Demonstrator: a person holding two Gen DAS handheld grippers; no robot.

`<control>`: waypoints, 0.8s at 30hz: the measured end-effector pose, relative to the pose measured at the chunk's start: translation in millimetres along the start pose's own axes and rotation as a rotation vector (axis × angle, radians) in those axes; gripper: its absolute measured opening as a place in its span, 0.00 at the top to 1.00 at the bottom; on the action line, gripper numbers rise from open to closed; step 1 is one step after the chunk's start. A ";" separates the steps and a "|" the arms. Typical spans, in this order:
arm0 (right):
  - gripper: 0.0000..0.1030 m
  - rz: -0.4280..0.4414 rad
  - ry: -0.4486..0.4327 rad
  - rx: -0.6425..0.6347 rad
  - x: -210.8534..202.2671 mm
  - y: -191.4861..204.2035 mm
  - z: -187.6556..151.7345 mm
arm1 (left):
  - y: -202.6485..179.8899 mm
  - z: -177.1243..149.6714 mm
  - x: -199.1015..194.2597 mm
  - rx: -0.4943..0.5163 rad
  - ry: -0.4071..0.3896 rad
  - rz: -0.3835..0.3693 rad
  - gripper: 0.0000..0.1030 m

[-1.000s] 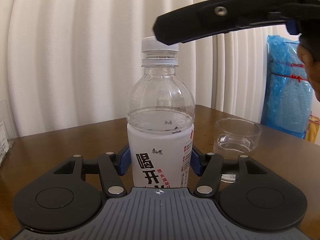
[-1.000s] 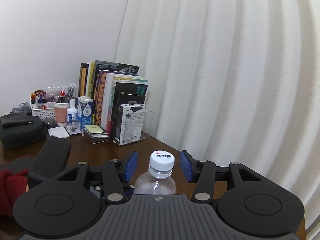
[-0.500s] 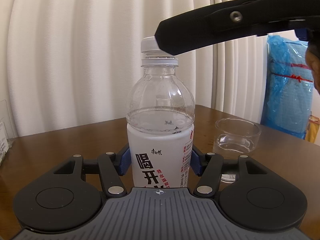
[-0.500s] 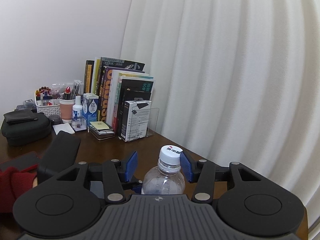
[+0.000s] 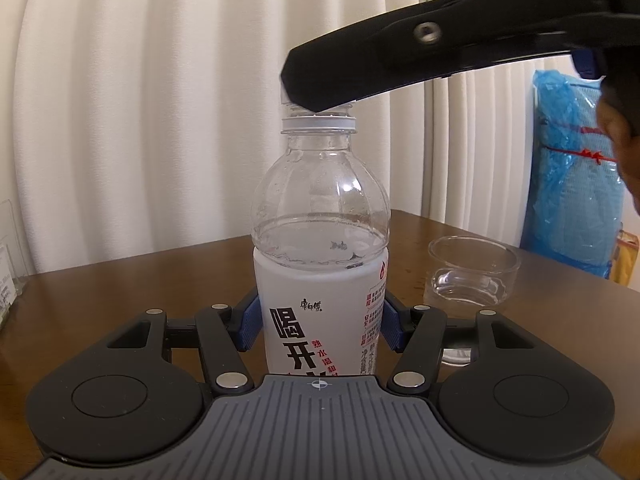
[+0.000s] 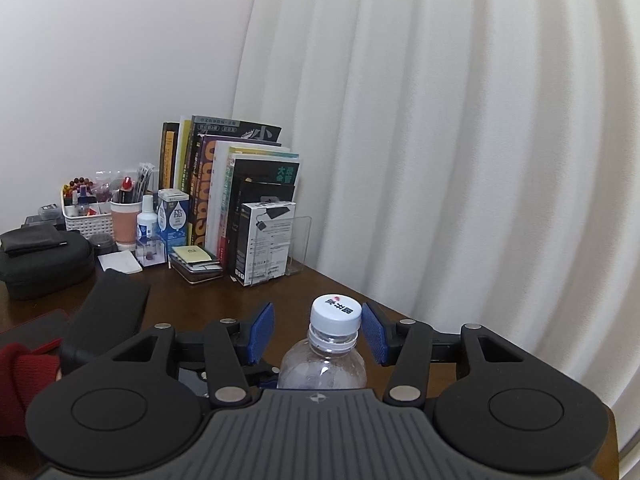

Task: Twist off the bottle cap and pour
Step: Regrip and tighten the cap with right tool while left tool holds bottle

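A clear water bottle with a white label stands on the brown table, about half full. My left gripper is shut on its labelled body, blue pads on both sides. The right gripper straddles the white cap from above and its jaws are opening. The right pad touches the cap and the left pad stands clear of it. In the left wrist view a right finger covers most of the cap, and neck threads show under it. A clear glass cup stands to the bottle's right.
Books, a white box, a pen basket, small bottles and a black case crowd the far left of the table. White curtains hang behind. A blue plastic bag is at the right. A red sleeve is at lower left.
The right gripper's finger has slid left over the cap and now hides most of it. Neck threads now show below the cap. The bottle and left gripper have not moved.
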State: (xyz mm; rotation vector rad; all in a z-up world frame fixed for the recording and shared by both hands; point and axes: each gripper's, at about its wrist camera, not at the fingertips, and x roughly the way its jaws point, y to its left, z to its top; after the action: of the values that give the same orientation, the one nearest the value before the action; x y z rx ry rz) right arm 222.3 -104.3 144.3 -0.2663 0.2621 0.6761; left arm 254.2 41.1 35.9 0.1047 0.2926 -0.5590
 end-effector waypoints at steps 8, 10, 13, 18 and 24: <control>0.48 -0.023 -0.009 -0.005 -2.5 0.8 4.9 | -1.8 3.2 1.8 0.005 0.002 0.000 0.43; 0.48 -0.029 -0.007 0.007 1.6 -2.5 5.6 | -1.3 3.5 2.3 0.003 0.002 -0.002 0.43; 0.48 -0.032 -0.004 0.009 7.3 -4.2 5.7 | -0.9 3.7 2.8 0.001 0.003 -0.004 0.43; 0.48 -0.046 -0.004 -0.020 12.0 -1.8 5.6 | -0.1 4.1 3.9 0.001 0.004 -0.005 0.43; 0.58 -0.055 0.006 -0.031 19.1 -2.7 6.4 | 0.5 3.2 5.0 0.001 0.004 -0.007 0.43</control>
State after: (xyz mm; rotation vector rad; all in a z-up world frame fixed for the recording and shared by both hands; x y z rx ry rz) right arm 239.4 -93.2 144.5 -0.3043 0.2498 0.6258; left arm 259.3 38.4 37.4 0.1054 0.2965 -0.5658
